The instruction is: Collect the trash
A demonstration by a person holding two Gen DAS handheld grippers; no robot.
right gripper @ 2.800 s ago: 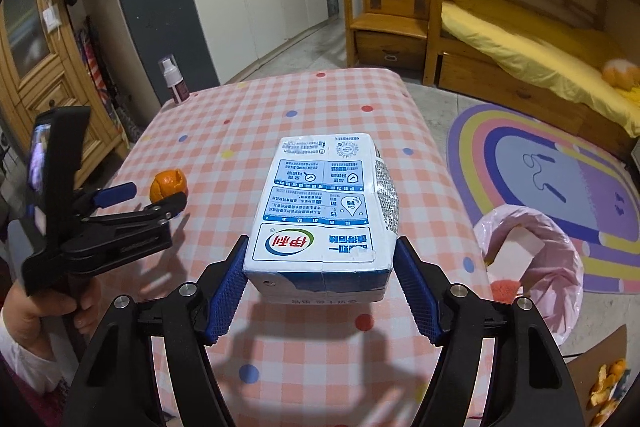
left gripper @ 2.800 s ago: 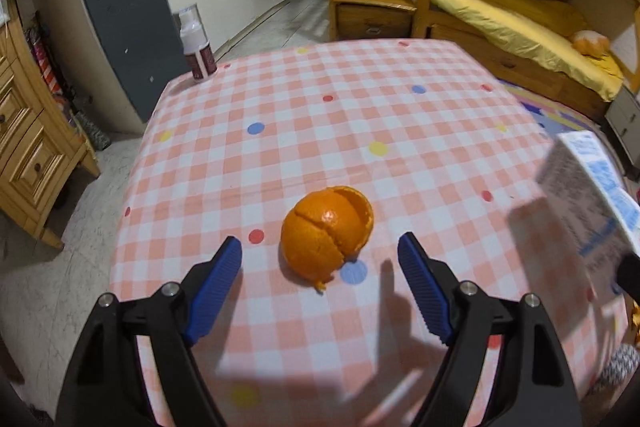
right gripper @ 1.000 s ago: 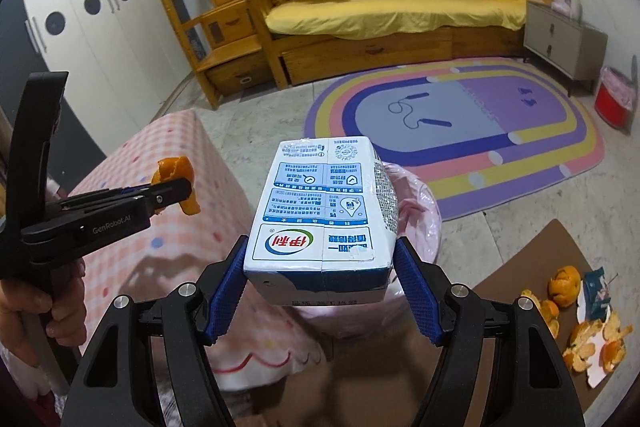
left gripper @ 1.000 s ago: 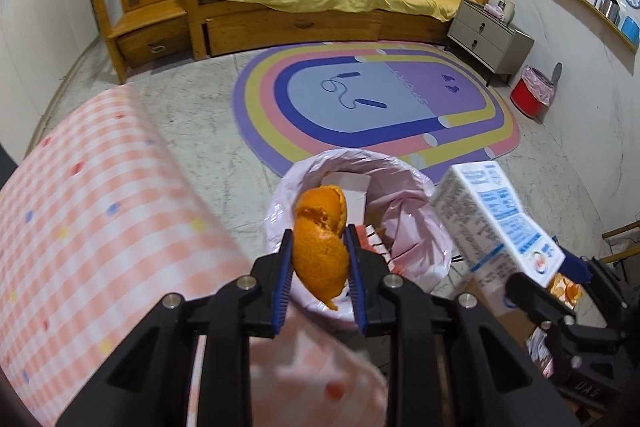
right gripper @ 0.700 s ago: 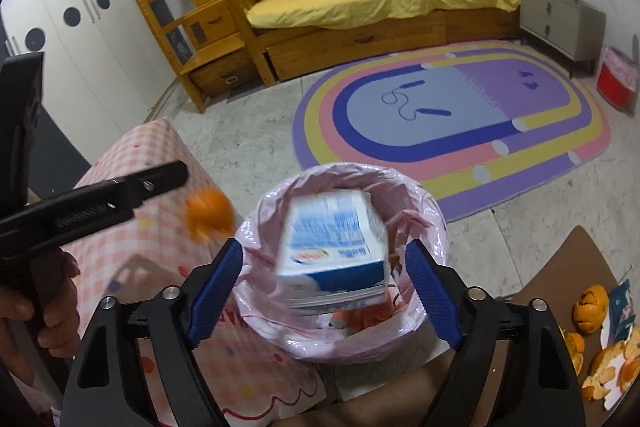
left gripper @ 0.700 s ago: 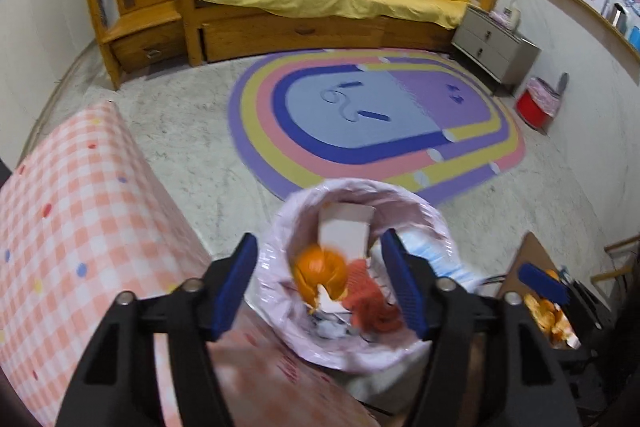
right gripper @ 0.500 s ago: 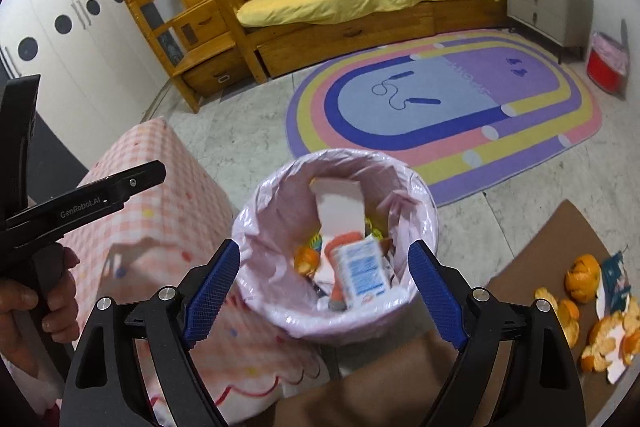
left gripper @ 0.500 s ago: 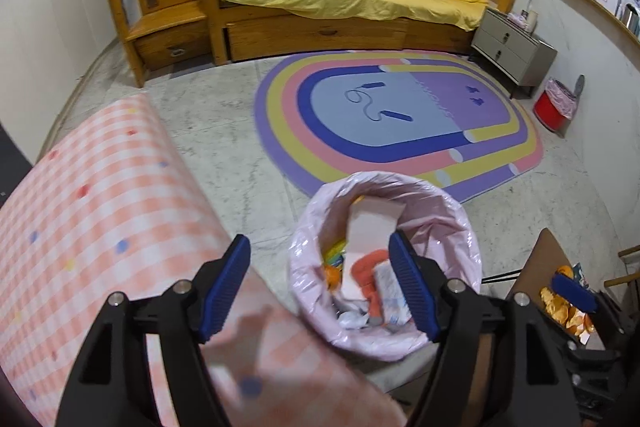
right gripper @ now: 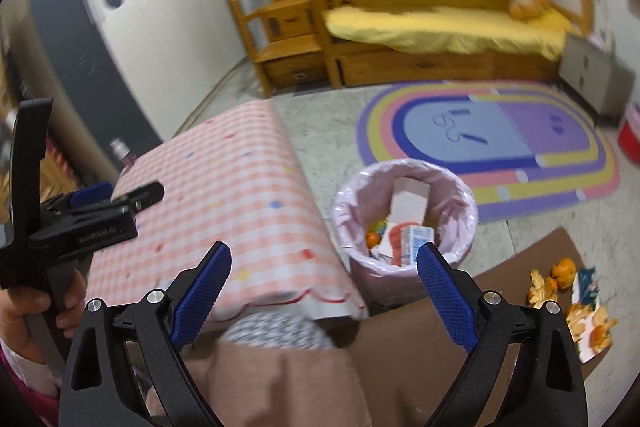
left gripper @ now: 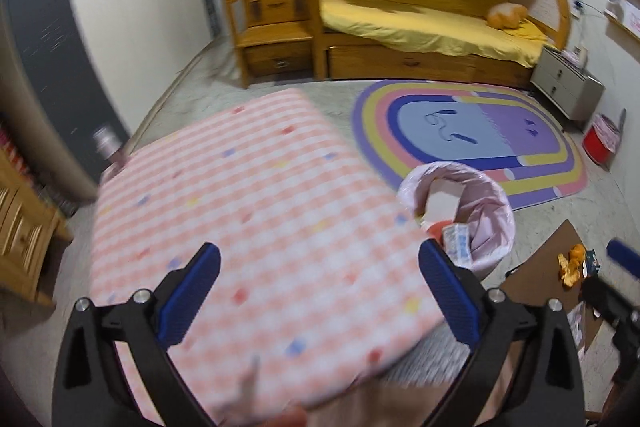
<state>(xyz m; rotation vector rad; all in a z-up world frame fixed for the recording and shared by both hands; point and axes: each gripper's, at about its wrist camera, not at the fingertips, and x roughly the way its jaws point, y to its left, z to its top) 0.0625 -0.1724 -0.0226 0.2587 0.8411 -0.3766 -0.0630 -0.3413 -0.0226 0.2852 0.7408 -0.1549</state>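
Trash bin [right gripper: 404,203] beside checked table [right gripper: 224,187], milk carton [right gripper: 416,243] and orange peel [right gripper: 372,239] inside. Left gripper [left gripper: 320,291] and right gripper [right gripper: 324,291] both empty, jaws opening wide. More peels [right gripper: 560,283] lie on floor.

- You can just make out blurred, mirrored lettering like "GenRobot.AI" on the left gripper [right gripper: 96,229], at nine o'clock in your right wrist view.
- The milk carton [right gripper: 416,241] print is unreadable.
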